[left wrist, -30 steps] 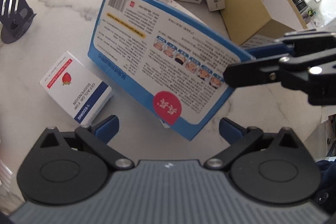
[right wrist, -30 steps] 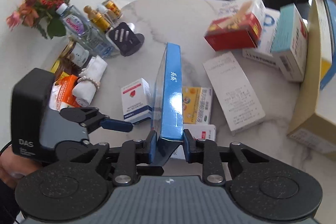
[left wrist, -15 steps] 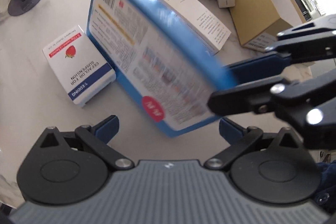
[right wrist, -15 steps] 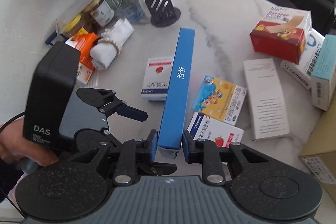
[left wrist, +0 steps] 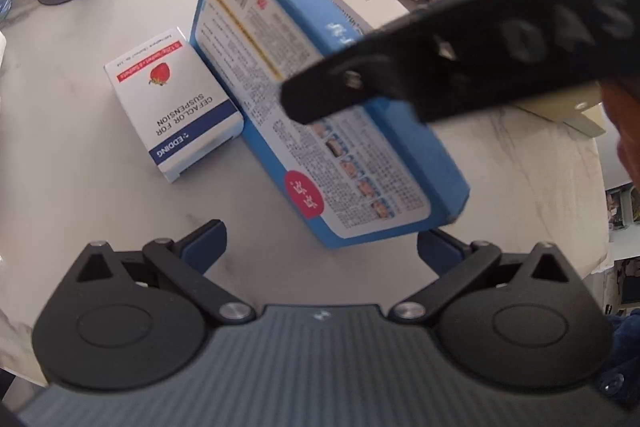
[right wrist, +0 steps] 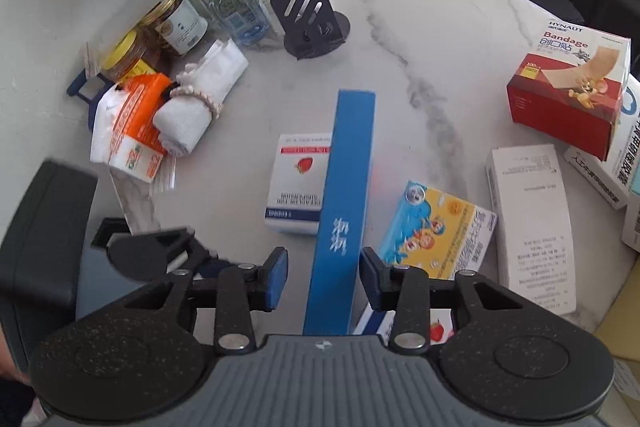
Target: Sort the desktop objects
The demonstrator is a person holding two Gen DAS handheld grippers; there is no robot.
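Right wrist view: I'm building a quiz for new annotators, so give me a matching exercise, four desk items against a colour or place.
Items:
1. bandage box
2. tall blue box
3. phone stand
4. cartoon box

Descriptions:
A. black, slotted, near the bottles
B. between the right gripper's opening jaws, pads clear of it
C. red, far right
D. yellow and blue, lying flat right of the blue box

Pairs: 1-C, 2-B, 3-A, 4-D
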